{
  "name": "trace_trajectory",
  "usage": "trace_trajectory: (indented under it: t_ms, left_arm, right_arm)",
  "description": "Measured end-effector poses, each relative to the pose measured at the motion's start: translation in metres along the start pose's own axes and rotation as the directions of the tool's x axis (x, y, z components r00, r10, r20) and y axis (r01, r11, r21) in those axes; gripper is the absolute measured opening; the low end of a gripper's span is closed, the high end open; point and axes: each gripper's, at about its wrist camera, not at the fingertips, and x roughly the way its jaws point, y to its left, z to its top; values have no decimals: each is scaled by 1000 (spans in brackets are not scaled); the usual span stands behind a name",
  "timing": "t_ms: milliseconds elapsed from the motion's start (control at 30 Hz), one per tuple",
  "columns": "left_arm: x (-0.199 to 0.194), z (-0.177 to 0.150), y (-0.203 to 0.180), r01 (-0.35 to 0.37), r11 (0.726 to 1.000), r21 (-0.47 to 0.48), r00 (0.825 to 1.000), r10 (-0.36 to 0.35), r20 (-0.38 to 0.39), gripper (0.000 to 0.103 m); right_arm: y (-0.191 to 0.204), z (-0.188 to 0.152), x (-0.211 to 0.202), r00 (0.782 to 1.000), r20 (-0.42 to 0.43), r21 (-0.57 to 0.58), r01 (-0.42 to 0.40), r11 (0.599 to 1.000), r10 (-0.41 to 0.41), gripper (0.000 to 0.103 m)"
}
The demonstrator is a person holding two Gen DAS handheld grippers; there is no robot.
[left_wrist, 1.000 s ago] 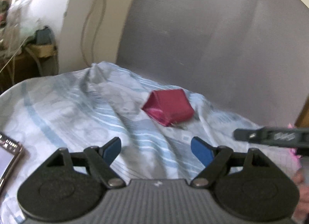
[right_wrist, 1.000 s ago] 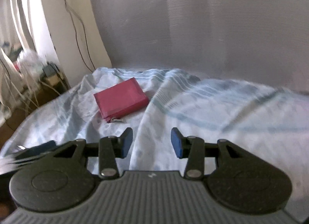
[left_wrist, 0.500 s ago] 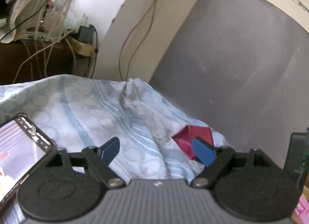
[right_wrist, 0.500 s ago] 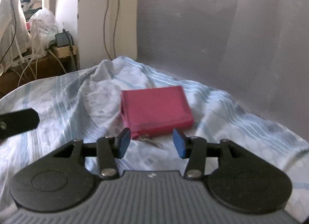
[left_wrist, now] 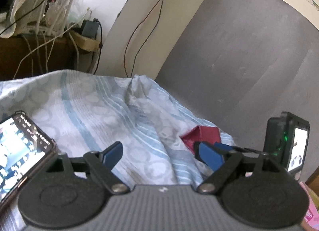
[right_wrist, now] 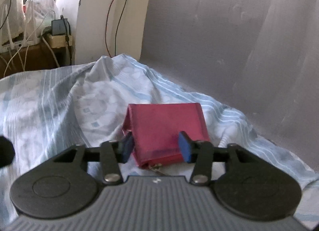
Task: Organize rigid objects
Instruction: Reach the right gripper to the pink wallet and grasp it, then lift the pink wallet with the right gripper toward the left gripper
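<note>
Low over the bedsheet (right_wrist: pixel 59 99), the right tool (right_wrist: pixel 155 147) straddles the red wallet (right_wrist: pixel 165 127), released.

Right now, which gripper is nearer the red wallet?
Right. The right gripper straddles the red wallet with open fingers; the left gripper hangs open over the bedsheet, the wallet off to its right.

Support: bed covered by rumpled pale-blue patterned sheet (right_wrist: pixel 59 107), butted against grey wall. Lying on it: red wallet (right_wrist: pixel 166 131) near the wall; phone (left_wrist: pixel 20 155), screen lit, well apart.
</note>
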Motion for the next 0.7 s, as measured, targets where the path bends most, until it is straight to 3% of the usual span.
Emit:
trace_trajectory:
  t_ms: [33,300,467,700]
  left_arm:
    - [1,0,0,4,1000,2,1000,-4,-3,88]
    - [6,-3,-7,5,999,42,1000,-4,-28,90]
    - [7,-5,-13,5,997,82,999,-2,-39,91]
    - [9,-10,-23,17,989,148,998,-9,-55,92]
  right_arm:
    - [0,-1,-2,1000,3,-11,12,1000,-12,27]
    - [-20,-10,-32,995,38,-59,93,994,-91,8]
    - [-37,-28,-68,995,40,-55,93,994,-91,5]
    - [-44,-77,-141,997,46,-97,67,993,-63,5]
